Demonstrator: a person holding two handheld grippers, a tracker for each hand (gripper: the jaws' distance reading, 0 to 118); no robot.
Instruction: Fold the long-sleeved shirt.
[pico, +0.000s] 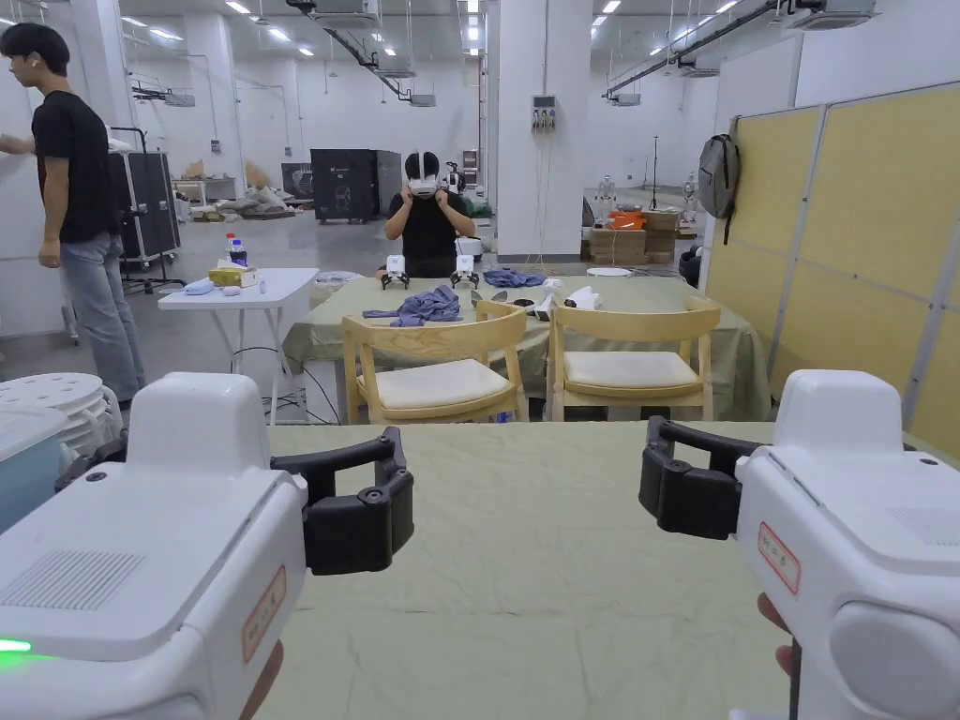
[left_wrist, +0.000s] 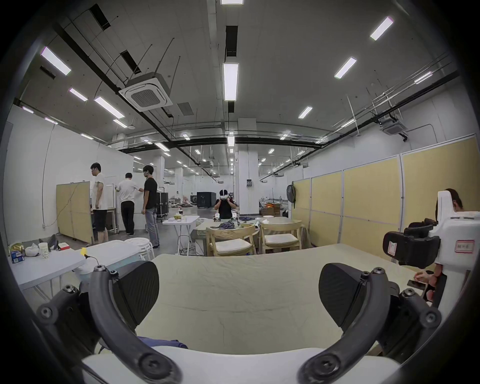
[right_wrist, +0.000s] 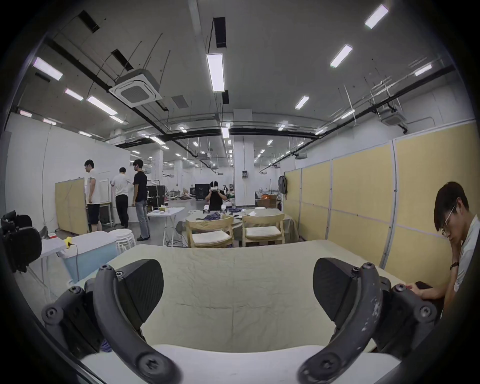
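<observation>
1. The left claw (pico: 361, 511) is held above the surface (pico: 534, 562), which is draped in a pale green, creased cloth. In the left gripper view its jaws stand wide apart with nothing between them (left_wrist: 239, 296).
2. A red-bordered sticker (pico: 263, 614) sits on the left claw's white body; its writing is too small to read. A green light (pico: 13, 646) glows at the body's near edge.
3. A small strip of blue cloth (left_wrist: 166, 342) peeks out below the left claw in its own view, cut off by the white body. Whether it is the long-sleeved shirt cannot be told.
4. A similar bluish scrap (right_wrist: 106, 345) shows at the lower left of the right gripper view, mostly hidden behind the jaw arm.
5. The right claw (pico: 677, 492) hovers over the same surface, well apart from the left one. In its own view the jaws are spread wide and hold nothing (right_wrist: 237, 291).
6. It too carries a red-bordered sticker (pico: 778, 557), illegible.
7. At the far right, a seated person (right_wrist: 457, 233) leans on the surface's edge, partly cut off.
</observation>
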